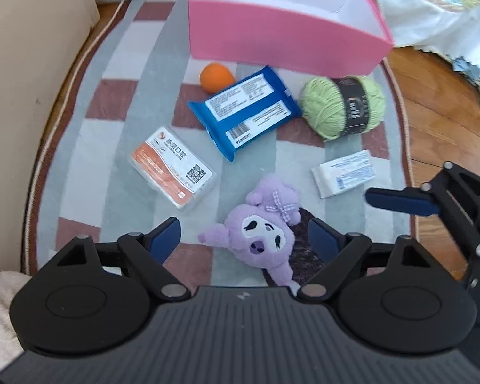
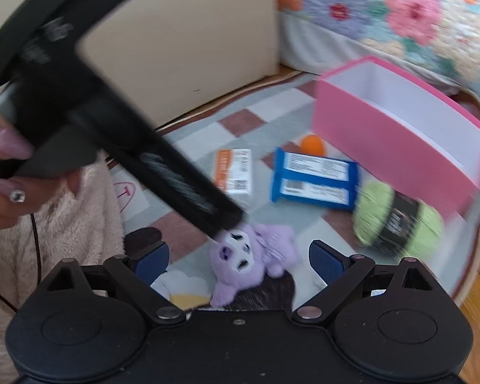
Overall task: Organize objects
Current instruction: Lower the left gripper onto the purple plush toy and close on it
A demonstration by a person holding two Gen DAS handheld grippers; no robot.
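Observation:
A purple plush toy [image 1: 259, 233] lies face up on the checked rug [image 1: 137, 57]. My left gripper [image 1: 244, 240] hangs over it, open, a blue pad on each side and neither touching it. My right gripper [image 2: 239, 260] is open too and frames the same plush toy [image 2: 249, 256] from the other side; one of its blue fingers [image 1: 400, 200] shows at the right of the left wrist view. Beyond lie an orange-and-white card box [image 1: 172, 166], a blue wipes pack [image 1: 244, 112], an orange ball [image 1: 216, 76], green yarn [image 1: 342, 105] and a small white pack [image 1: 344, 172]. An empty pink box [image 1: 281, 38] stands behind them.
A beige cabinet [image 1: 32, 64] borders the rug on the left. A bed with a floral quilt [image 2: 400, 9] rises behind the pink box [image 2: 400, 140]. Wooden floor [image 1: 448, 121] lies to the right. A hand [image 2: 3, 160] holds the left tool's black housing [image 2: 112, 121] over fluffy cream cloth [image 2: 64, 224].

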